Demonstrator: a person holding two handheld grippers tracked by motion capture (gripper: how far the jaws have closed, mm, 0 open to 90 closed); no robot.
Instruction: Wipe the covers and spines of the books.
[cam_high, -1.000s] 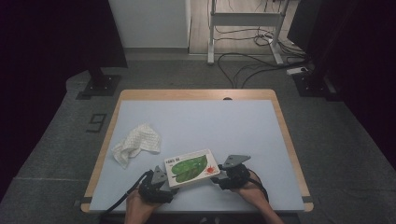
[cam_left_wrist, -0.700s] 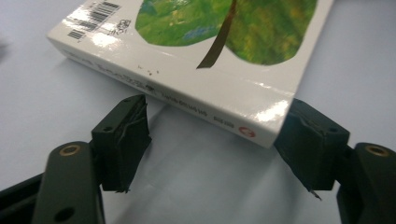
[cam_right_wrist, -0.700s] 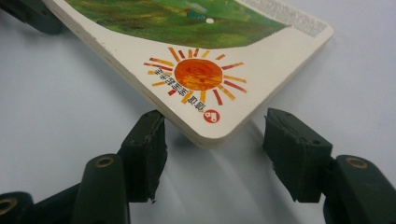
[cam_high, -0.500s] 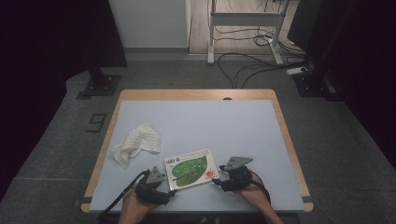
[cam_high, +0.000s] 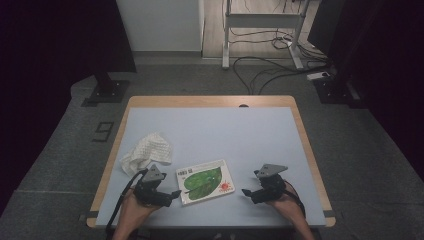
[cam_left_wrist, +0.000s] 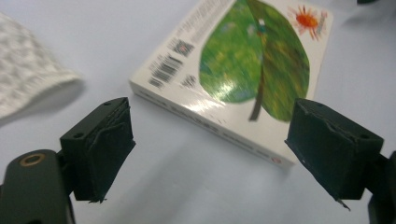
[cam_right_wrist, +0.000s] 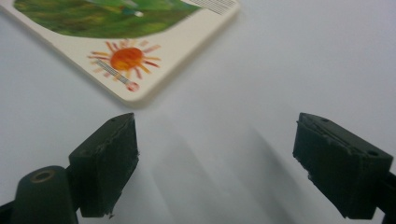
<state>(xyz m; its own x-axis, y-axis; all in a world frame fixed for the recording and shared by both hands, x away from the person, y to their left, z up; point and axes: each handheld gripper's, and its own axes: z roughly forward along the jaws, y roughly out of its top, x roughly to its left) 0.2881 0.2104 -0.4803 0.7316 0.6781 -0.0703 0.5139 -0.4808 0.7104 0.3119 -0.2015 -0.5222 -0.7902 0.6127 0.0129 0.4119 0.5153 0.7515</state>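
Note:
A white board book (cam_high: 205, 181) with a green leaf and an orange sun on its cover lies flat near the table's front edge. My left gripper (cam_high: 172, 194) sits just off the book's left end. Its jaws have just been opening and stand wide apart, with nothing between them. In the left gripper view the book (cam_left_wrist: 243, 70) lies beyond the left gripper (cam_left_wrist: 210, 154). My right gripper (cam_high: 246, 192) hangs a short way right of the book. Its jaws have also just been opening and hold nothing. The right gripper view shows the book's sun corner (cam_right_wrist: 121, 60) ahead of the right gripper (cam_right_wrist: 217, 158).
A crumpled white cloth (cam_high: 147, 152) lies on the table's left side, behind my left gripper, and its edge shows as the cloth (cam_left_wrist: 23, 74). The blue table top has a wooden rim (cam_high: 300, 130). Cables and a metal frame (cam_high: 260, 20) stand on the floor beyond.
Both grippers have opened and drawn away from the book's ends, the left one to the left and the right one to the right. The book has stayed flat in place.

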